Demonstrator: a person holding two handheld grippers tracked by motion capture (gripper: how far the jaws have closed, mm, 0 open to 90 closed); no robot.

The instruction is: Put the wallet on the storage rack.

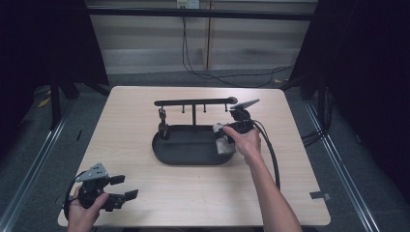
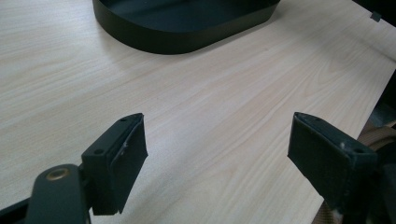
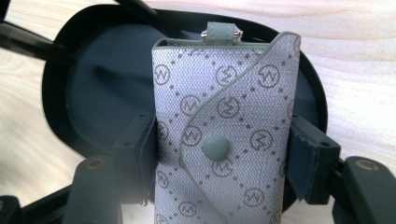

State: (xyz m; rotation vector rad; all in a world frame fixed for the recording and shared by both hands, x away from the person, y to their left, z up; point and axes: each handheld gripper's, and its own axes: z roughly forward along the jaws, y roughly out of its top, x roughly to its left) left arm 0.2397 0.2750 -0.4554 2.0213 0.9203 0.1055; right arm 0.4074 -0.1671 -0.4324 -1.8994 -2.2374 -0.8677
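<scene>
— Grey patterned fabric: a snap-button key pouch (image 3: 224, 135) is clamped between the right tongs (image 3: 223, 154), its bottom edge cut off by the frame.

— Which way does it run?

— Long axis along the jaws, loop end pointing away, over the black oval tray (image 1: 170, 150) with its hook stand (image 1: 194, 102).

— Left tongs (image 2: 217, 154)?

— Spread wide, nothing between them, low over the wooden tabletop (image 1: 193, 193) at the near left corner.

Pale wood table (image 1: 145, 193) on grey floor (image 1: 29, 145), dark curtains (image 1: 377, 72) around.
</scene>
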